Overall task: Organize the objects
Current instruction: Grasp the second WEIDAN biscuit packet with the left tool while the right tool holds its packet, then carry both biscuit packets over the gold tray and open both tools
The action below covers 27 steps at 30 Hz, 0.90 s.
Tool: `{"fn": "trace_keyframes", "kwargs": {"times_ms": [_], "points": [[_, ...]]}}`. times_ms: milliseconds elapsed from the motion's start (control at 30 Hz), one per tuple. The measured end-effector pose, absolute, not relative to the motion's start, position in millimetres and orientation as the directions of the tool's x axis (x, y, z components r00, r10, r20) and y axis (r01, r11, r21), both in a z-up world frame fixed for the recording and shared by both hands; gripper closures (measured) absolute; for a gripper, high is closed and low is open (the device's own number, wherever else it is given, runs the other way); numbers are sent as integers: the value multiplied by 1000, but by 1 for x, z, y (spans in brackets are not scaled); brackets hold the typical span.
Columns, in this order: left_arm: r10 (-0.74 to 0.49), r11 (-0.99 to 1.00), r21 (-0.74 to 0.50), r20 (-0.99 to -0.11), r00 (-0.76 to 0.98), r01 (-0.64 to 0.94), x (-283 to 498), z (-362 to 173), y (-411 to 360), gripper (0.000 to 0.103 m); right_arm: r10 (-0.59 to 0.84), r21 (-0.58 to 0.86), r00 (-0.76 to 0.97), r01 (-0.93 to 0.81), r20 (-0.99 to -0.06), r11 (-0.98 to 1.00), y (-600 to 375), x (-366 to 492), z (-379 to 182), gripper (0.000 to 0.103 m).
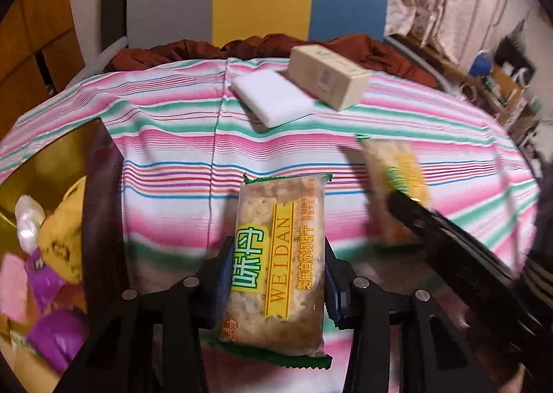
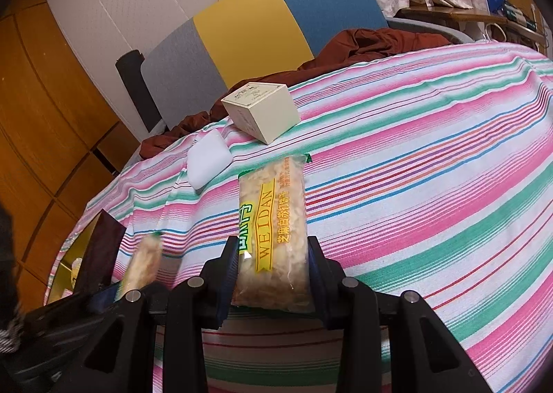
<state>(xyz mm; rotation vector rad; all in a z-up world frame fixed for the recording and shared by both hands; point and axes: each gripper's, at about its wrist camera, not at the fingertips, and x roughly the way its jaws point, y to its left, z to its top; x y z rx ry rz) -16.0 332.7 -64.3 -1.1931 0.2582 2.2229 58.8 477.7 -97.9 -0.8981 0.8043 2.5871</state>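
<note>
I have one cracker packet (image 1: pixel 280 261) pinched between the closed jaws of my left gripper (image 1: pixel 276 275), held above the striped cloth (image 1: pixel 166 151). My right gripper (image 2: pixel 273 275) is clamped the same way on a second cracker packet (image 2: pixel 273 241), also off the cloth. Taking the left packet as my landmark: the gold tin (image 1: pixel 45 165) with the sweets already in it sits to its left, near the edge of the cloth; the white pad (image 1: pixel 273 99) and the cream box (image 1: pixel 328 78) lie beyond it, touching each other, well apart from both grippers. The second packet and right gripper show as a blur off to its right.

My worry is the grip. Each packet is held near one end, so the free end could droop or twist and catch the tin's rim as I bring it over. Squeezing harder would likely crush the crackers. With both arms heading for the same tin, the grippers could also collide.
</note>
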Motion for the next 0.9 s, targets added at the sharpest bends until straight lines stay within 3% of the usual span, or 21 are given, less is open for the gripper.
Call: {"fn": "trace_keyframes", "kwargs": {"times_ms": [200,433,667,900], "points": [[531,-779,-242,-745,-403,-578,-5,-35,294,58,134,368,-755,-456,-642,-810,472,64,-94,66],[581,-780,-323,-691,-429,-536,-5,-11,241,58,154,326,-750,-450,-643,-832,460,70,-88,66],[579,-799,-343,-660,-478,-493,-13,3,196,58,146,279,-741,-418,-656,-865,438,71,-81,66],[533,-845,-378,-663,-526,-379,-47,2,140,58,66,320,-767,-341,-638,-884,399,73,-71,66]]}}
